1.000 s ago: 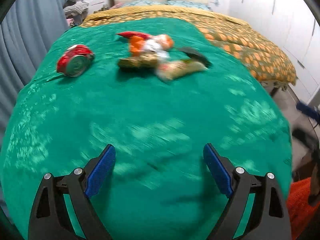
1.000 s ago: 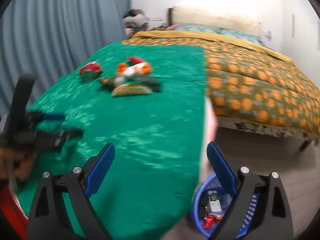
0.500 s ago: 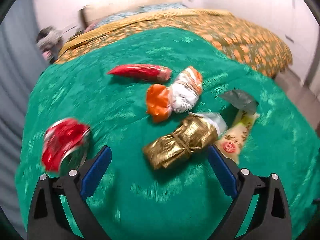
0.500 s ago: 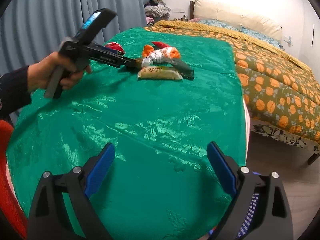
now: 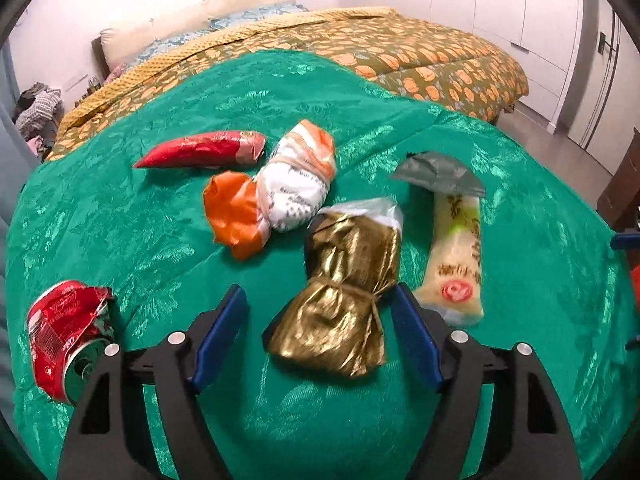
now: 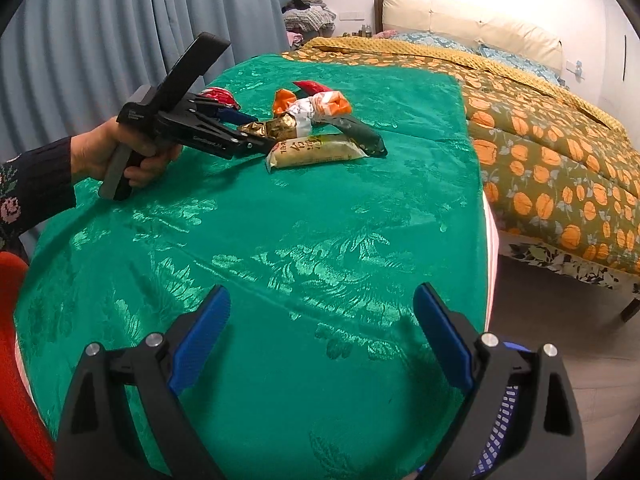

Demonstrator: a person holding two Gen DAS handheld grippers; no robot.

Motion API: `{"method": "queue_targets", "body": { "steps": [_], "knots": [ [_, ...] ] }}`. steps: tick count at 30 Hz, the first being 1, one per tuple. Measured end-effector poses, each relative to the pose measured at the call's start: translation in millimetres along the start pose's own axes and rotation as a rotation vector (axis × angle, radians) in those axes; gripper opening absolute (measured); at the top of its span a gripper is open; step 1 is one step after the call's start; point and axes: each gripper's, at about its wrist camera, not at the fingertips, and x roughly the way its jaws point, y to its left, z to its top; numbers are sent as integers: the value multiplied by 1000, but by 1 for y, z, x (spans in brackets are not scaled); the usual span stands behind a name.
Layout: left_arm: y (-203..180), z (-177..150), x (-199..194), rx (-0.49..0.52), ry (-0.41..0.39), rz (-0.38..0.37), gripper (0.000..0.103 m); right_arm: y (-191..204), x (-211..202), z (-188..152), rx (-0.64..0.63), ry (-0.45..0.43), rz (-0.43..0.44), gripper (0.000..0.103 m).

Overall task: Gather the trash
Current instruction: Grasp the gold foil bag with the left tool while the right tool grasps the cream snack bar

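Left tool [image 5: 318, 322]: blue pads set either side of the tied lower end of a gold foil wrapper [image 5: 344, 292], jaws just closing in, part open; right pad at the wrapper's edge, left pad with a gap; no firm grip visible. Seen from the right wrist as a black frame [image 6: 208, 132] gripped by a hand [image 6: 120, 156] in a dark sleeve with a floral pattern [image 6: 28, 192], nose down among the litter.

Right tool [image 6: 320, 340]: jaws wide apart, nothing between them, poised above bare green cloth at the near end, well apart from the litter.

Green patterned cloth [image 5: 160, 240]: spread over the tabletop; carries all the trash.

Trash, all lying on the cloth, far end as seen from the right wrist:
- Gold foil wrapper, knotted round its middle, clear plastic at its far end.
- Crushed red drink can [image 5: 66, 340], on its side, left of the left tool, apart from the rest.
- Orange-and-white wrapper bundle [image 5: 276, 196], beyond the gold wrapper, just beside it.
- Red tapered wrapper [image 5: 200, 154], behind the orange-and-white bundle.
- Pale yellow packet with a red round mark [image 5: 456, 264], right of the gold wrapper, just beside it; dark grey-green end [image 5: 438, 174] at its far side.

Blue slotted basket [image 6: 500, 432]: on the floor below the cloth's near right corner, mostly hidden behind the right tool.

Bed with orange-patterned quilt [image 6: 540, 132]: beyond the cloth. Blue-grey curtain [image 6: 100, 28]: along the left.
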Motion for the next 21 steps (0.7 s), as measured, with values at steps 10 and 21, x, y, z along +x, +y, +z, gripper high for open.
{"method": "queue_targets", "body": {
  "steps": [10,21],
  "knots": [
    [-17,-32,-32,-210,31,55,42,1,-2,4,23,-7,-43,90],
    [-51,-102,-89,-419,54,169,53,17,96,104,286,140,-74,90]
  ]
}}
